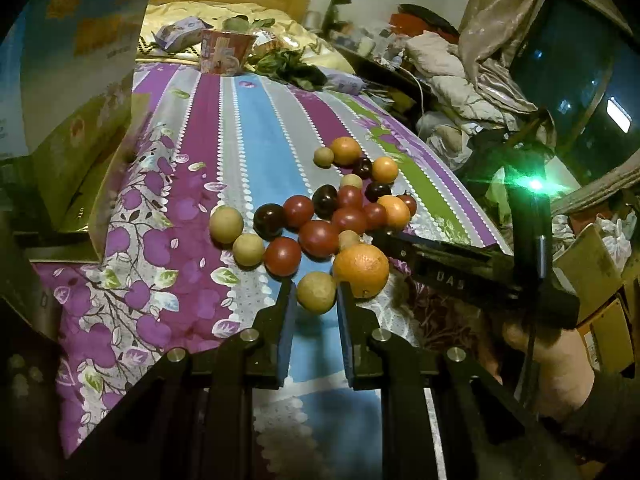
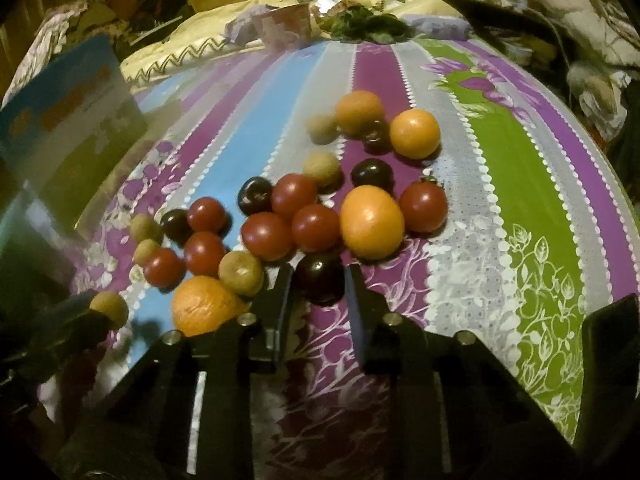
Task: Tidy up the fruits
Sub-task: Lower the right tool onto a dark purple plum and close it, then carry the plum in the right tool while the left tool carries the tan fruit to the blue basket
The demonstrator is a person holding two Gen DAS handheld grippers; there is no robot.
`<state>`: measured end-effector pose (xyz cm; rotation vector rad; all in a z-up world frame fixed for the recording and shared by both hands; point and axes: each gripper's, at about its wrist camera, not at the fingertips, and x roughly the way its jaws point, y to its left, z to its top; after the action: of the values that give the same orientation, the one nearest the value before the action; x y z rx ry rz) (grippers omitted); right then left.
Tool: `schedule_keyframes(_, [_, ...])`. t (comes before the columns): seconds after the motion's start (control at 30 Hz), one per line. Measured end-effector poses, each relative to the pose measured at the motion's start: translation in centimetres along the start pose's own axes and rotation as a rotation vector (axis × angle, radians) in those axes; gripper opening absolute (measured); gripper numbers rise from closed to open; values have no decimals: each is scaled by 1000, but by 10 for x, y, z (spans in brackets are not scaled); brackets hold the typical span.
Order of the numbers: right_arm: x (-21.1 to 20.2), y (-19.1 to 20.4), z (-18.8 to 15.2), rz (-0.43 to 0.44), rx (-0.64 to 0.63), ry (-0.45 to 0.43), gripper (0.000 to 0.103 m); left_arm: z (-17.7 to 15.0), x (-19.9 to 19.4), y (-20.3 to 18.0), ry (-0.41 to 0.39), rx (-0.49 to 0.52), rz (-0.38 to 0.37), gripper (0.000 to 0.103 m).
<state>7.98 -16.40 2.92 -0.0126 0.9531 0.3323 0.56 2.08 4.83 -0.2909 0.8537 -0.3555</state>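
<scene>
Four oranges [image 2: 372,222]. Seven red tomatoes [image 2: 267,236]. Six tan fruits [image 2: 241,273], all visible in both views. Five dark fruits [image 2: 255,195] in the right wrist view; the left wrist view shows only four. That makes twenty-two fruits in four kinds. Two cardboard boxes [image 1: 80,32] stand at the left edge.

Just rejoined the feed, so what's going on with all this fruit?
A person is sorting a pile of mixed fruit on a striped bedspread, a gripper in each hand. The left gripper is shut on a tan fruit beside a big orange. The right gripper is shut on a dark plum at the pile's near edge. Red tomatoes, oranges and other fruit lie loose.
</scene>
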Motion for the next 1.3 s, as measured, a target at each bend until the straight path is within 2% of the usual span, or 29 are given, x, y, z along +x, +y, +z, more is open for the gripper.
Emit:
schedule_keyframes(0.33, [-44, 18, 2, -35, 40, 2, 26, 24, -44, -2, -39, -20, 77, 20])
schedule_keyframes(0.7, [-103, 73, 16, 10, -14, -50, 26, 41, -137, 4, -149, -45, 225, 20])
schedule_keyframes(0.9, [-130, 118, 41, 44, -74, -104, 26, 43, -194, 30, -213, -100, 296, 20])
schedule_keyframes(1.3, [-156, 230, 71, 150, -207, -99, 26, 44, -309, 110, -316, -251, 479, 20])
